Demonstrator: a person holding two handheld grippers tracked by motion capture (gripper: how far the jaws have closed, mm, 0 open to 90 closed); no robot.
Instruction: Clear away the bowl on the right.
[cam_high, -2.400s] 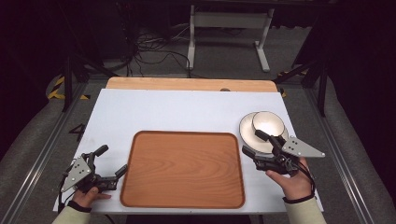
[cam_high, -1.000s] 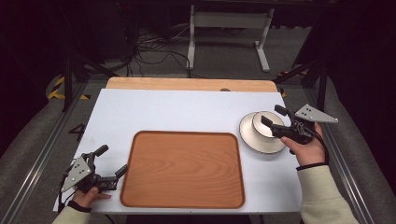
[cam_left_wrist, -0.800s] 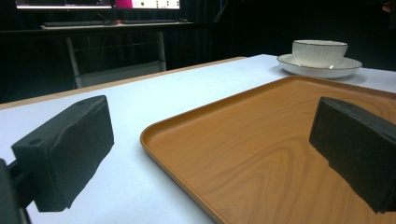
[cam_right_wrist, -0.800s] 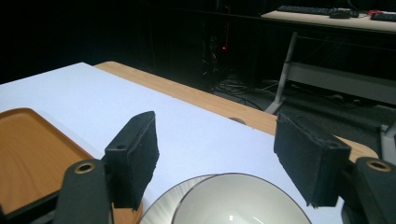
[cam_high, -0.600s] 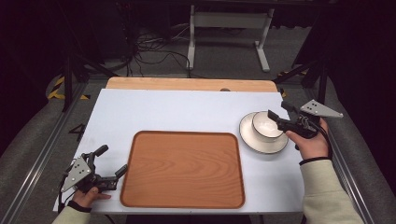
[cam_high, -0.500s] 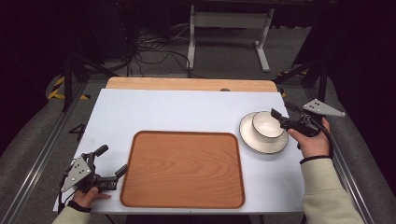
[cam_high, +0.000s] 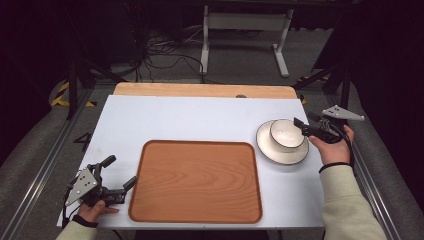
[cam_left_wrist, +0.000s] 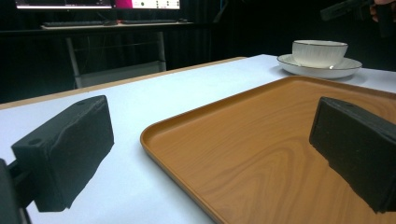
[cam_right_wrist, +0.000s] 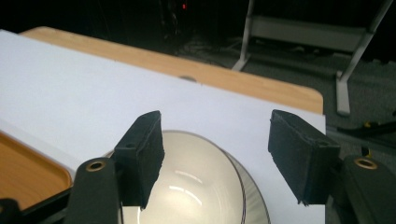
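A white bowl (cam_high: 286, 134) stands on a white plate (cam_high: 280, 156) at the table's right side, just right of the brown wooden tray (cam_high: 195, 180). My right gripper (cam_high: 301, 127) reaches in from the right at the bowl's rim. In the right gripper view its jaws (cam_right_wrist: 217, 135) straddle that rim: one pad hangs over the bowl (cam_right_wrist: 196, 182), the other outside it. They have just been closing, but neither pad presses on the rim. My left gripper (cam_high: 120, 171) rests open by the tray's near left corner. Nothing is between its jaws (cam_left_wrist: 212, 154), which frame the tray (cam_left_wrist: 280, 130).
The plate sits close to the white table's (cam_high: 200, 120) right edge. A bare wooden strip (cam_high: 200, 90) runs along the far edge. Beyond it stand a metal frame (cam_high: 245, 30) and floor cables. In the left gripper view the bowl (cam_left_wrist: 320, 51) shows far off.
My right hand has swung from the bowl's near side round to its right side and come down a little at the rim. The left hand, tray, bowl and plate have stayed put.
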